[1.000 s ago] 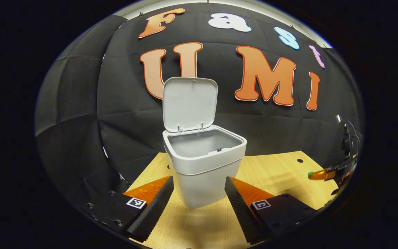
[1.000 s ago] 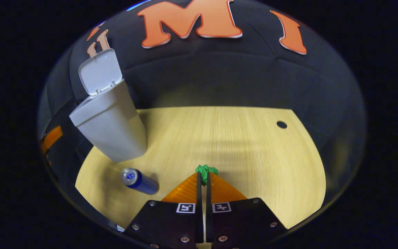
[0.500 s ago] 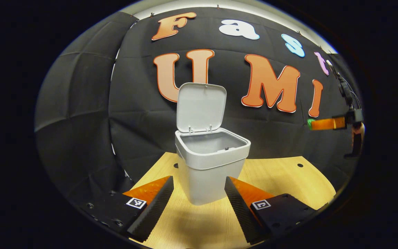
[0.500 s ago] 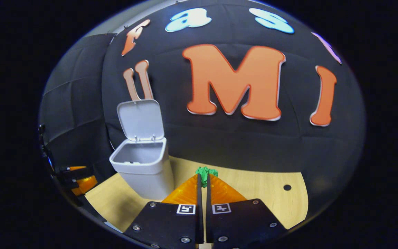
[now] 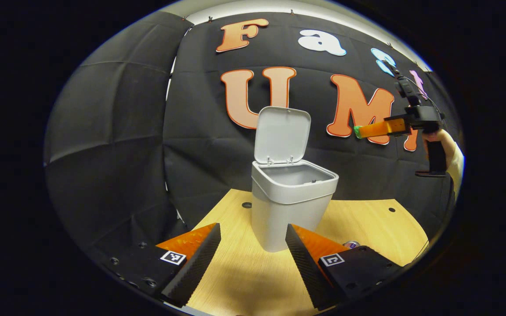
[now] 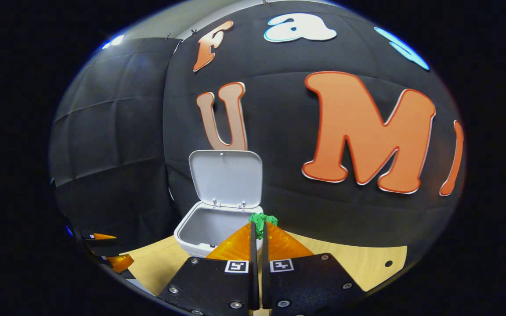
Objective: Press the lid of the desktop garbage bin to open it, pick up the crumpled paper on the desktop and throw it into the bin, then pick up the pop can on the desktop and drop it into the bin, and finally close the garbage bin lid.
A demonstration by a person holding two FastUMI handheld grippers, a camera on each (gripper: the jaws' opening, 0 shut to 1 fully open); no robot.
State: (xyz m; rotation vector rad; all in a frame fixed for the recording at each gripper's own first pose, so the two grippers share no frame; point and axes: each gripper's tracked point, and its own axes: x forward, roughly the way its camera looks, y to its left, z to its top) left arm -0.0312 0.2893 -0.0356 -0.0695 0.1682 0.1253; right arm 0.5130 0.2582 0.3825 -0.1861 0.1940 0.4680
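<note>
Now the right gripper (image 6: 258,226) is pinching the green paper (image 6: 262,219) tight in its fingers, up high near the bin (image 6: 211,228), whose lid (image 6: 226,177) is standing open, ready for dropping. Left gripper (image 5: 253,245) fingers are wide open, waiting by the tabletop (image 5: 367,219).

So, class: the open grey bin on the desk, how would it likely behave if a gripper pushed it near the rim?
The bin tapers to a narrower base, so a high push could well tip it. Its raised lid probably shifts weight backward. It looks like empty thin plastic, so it is likely light and may slide on the smooth desk.
</note>
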